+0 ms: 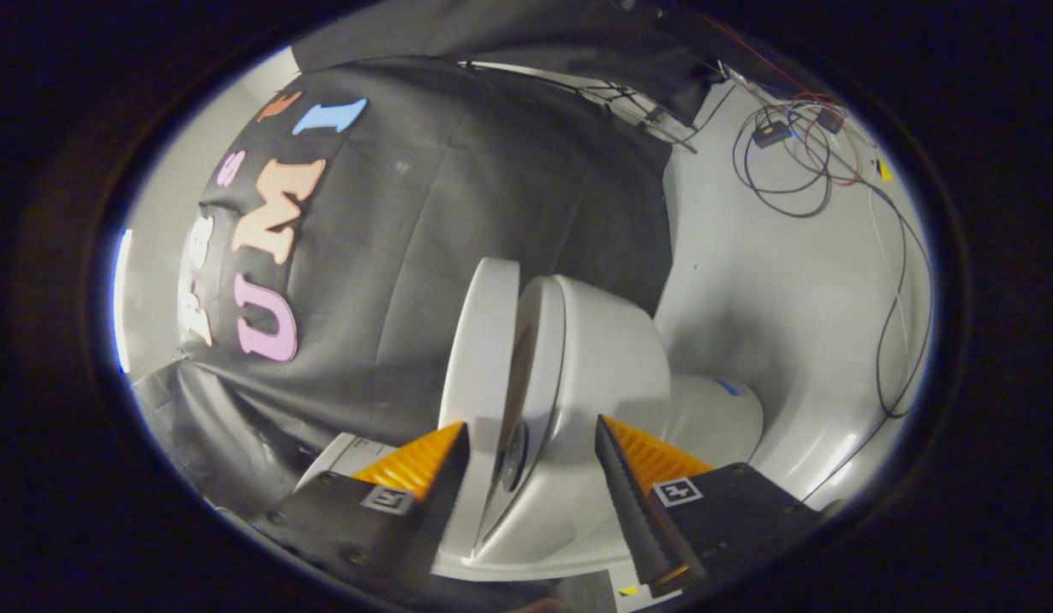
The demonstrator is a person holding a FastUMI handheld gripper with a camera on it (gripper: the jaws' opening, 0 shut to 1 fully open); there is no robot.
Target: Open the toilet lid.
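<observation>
Gripper (533, 464) fingers stand apart with nothing clamped, one on each side of the toilet, and the lid (479, 375) rises just ahead of the finger at 9 o'clock, edge-on, with the seat (539, 366) just beside it toward 3 o'clock and the bowl (611, 375) beyond that. Lid looks already swung off the seat, with a narrow gap between them. To finish well, I judge a gentle push on the lid toward 9 o'clock by that finger is best, no squeezing, stopping once it rests back.

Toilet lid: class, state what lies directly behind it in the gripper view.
Behind the toilet lid hangs the black cloth wall; the tank, if any, is covered. The open claw straddles the lid's edge.
</observation>
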